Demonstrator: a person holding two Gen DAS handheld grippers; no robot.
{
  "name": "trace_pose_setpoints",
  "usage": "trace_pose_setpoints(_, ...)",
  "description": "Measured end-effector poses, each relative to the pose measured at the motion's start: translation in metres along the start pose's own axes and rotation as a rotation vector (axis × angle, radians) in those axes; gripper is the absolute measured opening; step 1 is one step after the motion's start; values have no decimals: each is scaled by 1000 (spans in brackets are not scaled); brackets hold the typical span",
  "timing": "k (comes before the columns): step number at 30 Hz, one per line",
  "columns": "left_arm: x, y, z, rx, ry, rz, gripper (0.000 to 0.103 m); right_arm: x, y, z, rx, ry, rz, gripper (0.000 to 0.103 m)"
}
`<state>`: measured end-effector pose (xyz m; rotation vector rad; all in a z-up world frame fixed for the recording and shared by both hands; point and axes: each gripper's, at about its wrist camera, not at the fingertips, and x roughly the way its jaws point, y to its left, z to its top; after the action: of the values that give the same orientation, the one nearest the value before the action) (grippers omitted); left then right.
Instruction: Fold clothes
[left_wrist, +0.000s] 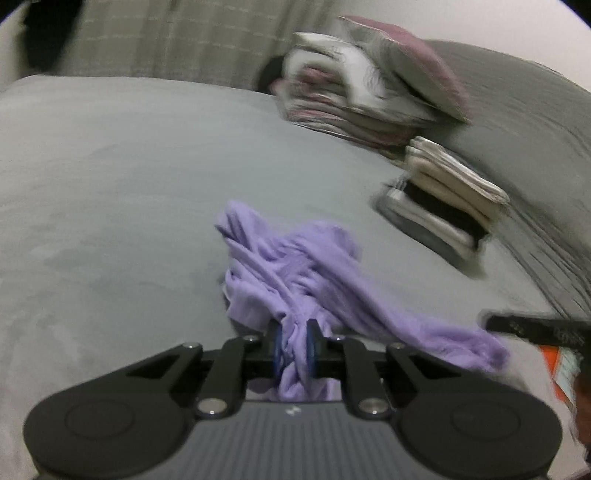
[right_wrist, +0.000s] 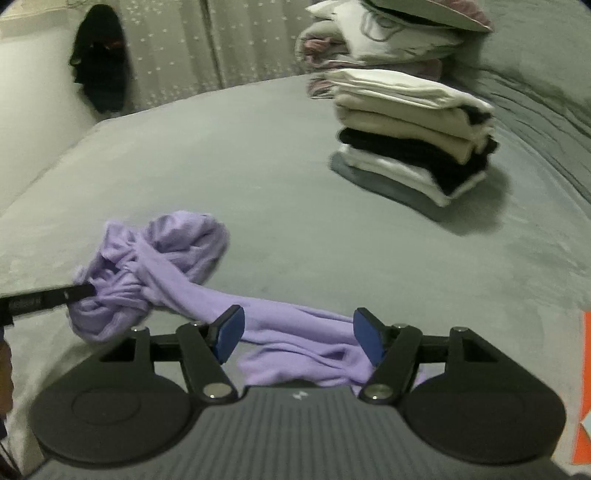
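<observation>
The left gripper (left_wrist: 294, 341) is pinching a bunched fold of the purple shirt (right_wrist: 177, 266), which is trailing across the bed (right_wrist: 277, 147) under the wide-open right gripper (right_wrist: 298, 338) (gripping nothing). Pulling now risks tightening the twisted knot, since the cloth is wound around itself.

Your shirt (right_wrist: 177, 280) lies on the bed (right_wrist: 258, 155); the folded pile (right_wrist: 413, 140) sits at two o'clock behind it.
</observation>
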<state>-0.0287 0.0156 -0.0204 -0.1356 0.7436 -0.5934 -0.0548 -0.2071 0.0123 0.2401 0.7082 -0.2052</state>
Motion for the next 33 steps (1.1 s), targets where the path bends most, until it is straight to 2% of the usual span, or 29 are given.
trace_pose_setpoints(3,-6,-9,-13,17,50,-89,13,3,8,2,8,7,34,69)
trace_pose_setpoints(10,-16,-32,-50,78,185,-246,13,15,24,7,29,22,80,69)
trace_pose_setpoints(14,-22,-41,-67,127,245,-296,13,25,38,11,32,32,110,69)
trace_pose_setpoints(18,-28,-37,-69,162,257,-310,15,35,54,13,23,48,142,69)
trace_pose_setpoints(21,-33,-28,-63,156,245,-317,24,44,68,17,11,57,164,69)
trace_pose_setpoints(22,-35,-25,-60,159,242,-318,36,46,72,18,7,58,171,69)
trace_pose_setpoints(25,-49,-17,-49,181,196,-306,58,52,82,21,-8,63,195,69)
trace_pose_setpoints(28,-60,-5,-36,174,141,-276,70,57,87,24,-17,66,203,69)
trace_pose_setpoints(33,-60,18,-18,77,84,-161,75,71,88,22,8,105,220,69)
